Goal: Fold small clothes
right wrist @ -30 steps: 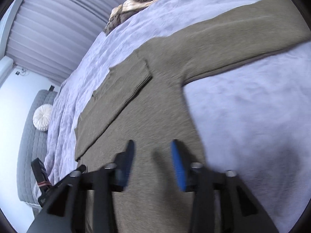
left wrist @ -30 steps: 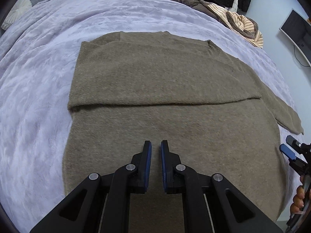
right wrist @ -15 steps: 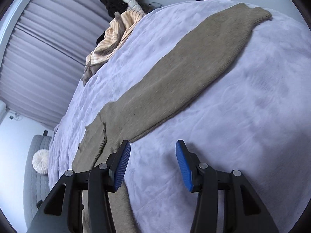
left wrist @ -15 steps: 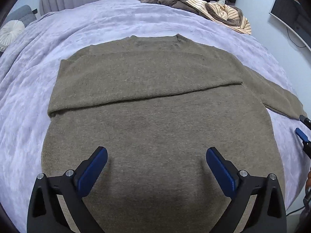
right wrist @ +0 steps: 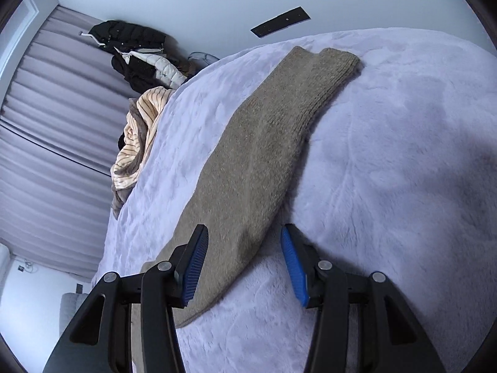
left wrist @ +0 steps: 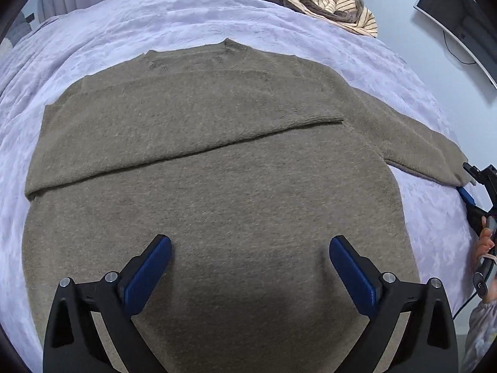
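1. Sweater (left wrist: 217,186) lies flat on the bed (left wrist: 155,15), neckline at 12 o'clock in my left view. One sleeve is already folded across the chest; the other sleeve (right wrist: 264,155) lies stretched out toward 3 o'clock.
2. Left tongs (left wrist: 250,275) spread wide, nothing between the pads, hovering over the lower body of the sweater. My read: parked there so they're clear of the fold and ready for the hem.
3. Right tongs (right wrist: 245,264) about half open, gripping nothing. The outstretched sleeve runs between the pads toward 1 o'clock, cuff (right wrist: 338,59) at the far end.
4. Likely next step: pinch that sleeve and lay it over the chest to match the first.
5. Risk: loose knit, a shallow bite could slip or drag the body askew.
6. Pile of other clothes (left wrist: 326,3) at 1 o'clock, well apart.
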The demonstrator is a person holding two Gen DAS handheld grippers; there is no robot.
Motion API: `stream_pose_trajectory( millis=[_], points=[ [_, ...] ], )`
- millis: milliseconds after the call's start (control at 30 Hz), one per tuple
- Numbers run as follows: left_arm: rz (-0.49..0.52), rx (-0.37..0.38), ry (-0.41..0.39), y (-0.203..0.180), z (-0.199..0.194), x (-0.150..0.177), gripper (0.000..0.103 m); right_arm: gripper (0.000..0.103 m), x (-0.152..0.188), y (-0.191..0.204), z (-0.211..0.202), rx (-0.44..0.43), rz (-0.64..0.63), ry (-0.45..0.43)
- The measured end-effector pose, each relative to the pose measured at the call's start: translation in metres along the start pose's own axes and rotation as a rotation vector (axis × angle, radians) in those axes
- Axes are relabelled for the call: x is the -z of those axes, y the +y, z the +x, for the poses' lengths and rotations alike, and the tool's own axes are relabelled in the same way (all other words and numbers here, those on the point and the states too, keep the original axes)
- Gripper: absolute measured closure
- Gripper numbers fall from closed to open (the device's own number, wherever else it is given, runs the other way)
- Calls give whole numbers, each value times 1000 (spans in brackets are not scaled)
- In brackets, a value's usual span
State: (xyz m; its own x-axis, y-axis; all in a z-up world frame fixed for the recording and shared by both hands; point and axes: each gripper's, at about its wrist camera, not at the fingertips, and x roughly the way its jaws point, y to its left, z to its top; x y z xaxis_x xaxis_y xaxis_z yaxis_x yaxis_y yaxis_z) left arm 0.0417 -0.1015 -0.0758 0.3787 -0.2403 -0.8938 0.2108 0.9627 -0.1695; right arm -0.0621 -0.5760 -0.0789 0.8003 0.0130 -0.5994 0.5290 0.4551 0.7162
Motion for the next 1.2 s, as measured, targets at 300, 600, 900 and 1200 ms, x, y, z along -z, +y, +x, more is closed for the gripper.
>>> stream_pose_trajectory(
  millis=[300,600,900,1200],
  points=[
    [4,19,-38,-13,-3,-24,1,95,-21,-3,24,-102,88,25],
    [-69,-29,-120,36,-16,-45,1,97,-5,80,39,-347,-73,96],
    [-257,-43,-167,130,-25,-39,1,97,124,257,98,-475,-560,338],
    [-342,-98,-163,203,-22,-16,1,92,307,299,180,-324,-837,655]
  ],
)
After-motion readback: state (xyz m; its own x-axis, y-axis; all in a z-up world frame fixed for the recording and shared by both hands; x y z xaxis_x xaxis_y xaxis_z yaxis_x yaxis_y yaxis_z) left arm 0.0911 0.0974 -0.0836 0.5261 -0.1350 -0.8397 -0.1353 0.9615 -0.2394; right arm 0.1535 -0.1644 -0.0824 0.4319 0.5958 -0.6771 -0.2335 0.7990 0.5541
